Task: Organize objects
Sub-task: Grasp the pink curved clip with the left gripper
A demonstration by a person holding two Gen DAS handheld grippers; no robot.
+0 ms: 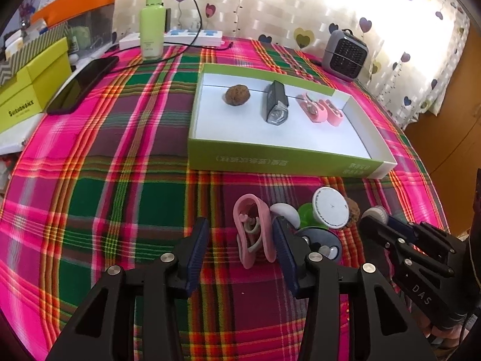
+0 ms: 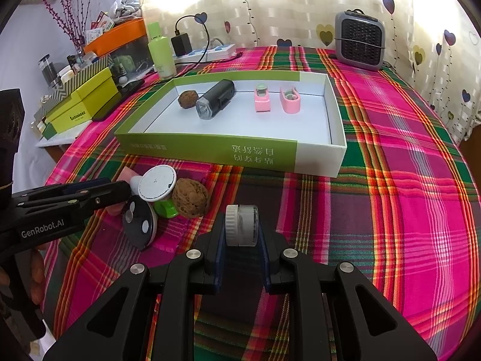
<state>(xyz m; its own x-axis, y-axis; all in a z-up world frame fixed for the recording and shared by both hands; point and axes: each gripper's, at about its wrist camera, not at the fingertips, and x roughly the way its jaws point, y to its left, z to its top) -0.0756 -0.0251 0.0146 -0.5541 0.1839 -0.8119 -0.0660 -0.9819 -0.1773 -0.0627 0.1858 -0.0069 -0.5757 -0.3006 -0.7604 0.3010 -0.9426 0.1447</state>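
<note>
We've got the right hand-held gripper (image 2: 242, 234) clamped tight on a small clear jar (image 2: 243, 225) with a ribbed white lid, just off the plaid worktop (image 2: 390, 210) in front of the green-and-white box (image 2: 240, 153). What's inside the jar we can't make out.

The left hand-held gripper (image 1: 240, 246) sits partly open around a pink clip (image 1: 255, 231) standing on the cloth; its right pad looks right up against the clip, the left pad stands clear, so we wouldn't call it a grip. From the right wrist view the clip is almost entirely hidden behind that gripper.

Next to it is a little pile: a white round disc (image 2: 157, 183) on a green base (image 2: 166, 207), a walnut (image 2: 192, 194), and a dark round piece with silver dots (image 2: 139, 221). They overlap so much that we can't tell which ones touch.

Inside the box: another walnut (image 2: 188, 98), a black flashlight (image 2: 215, 99) and two pink clips (image 2: 276, 100).

Readable stuff: "GenRobot.AI" on the left gripper's side, "DAS" on the right one, "SHISHANGNX" or close to it on the lime box (image 1: 33, 90) at the left edge. The Chinese print on the box front is upside down to us. The label on the green bottle (image 1: 152, 21) is too small to read.
</note>
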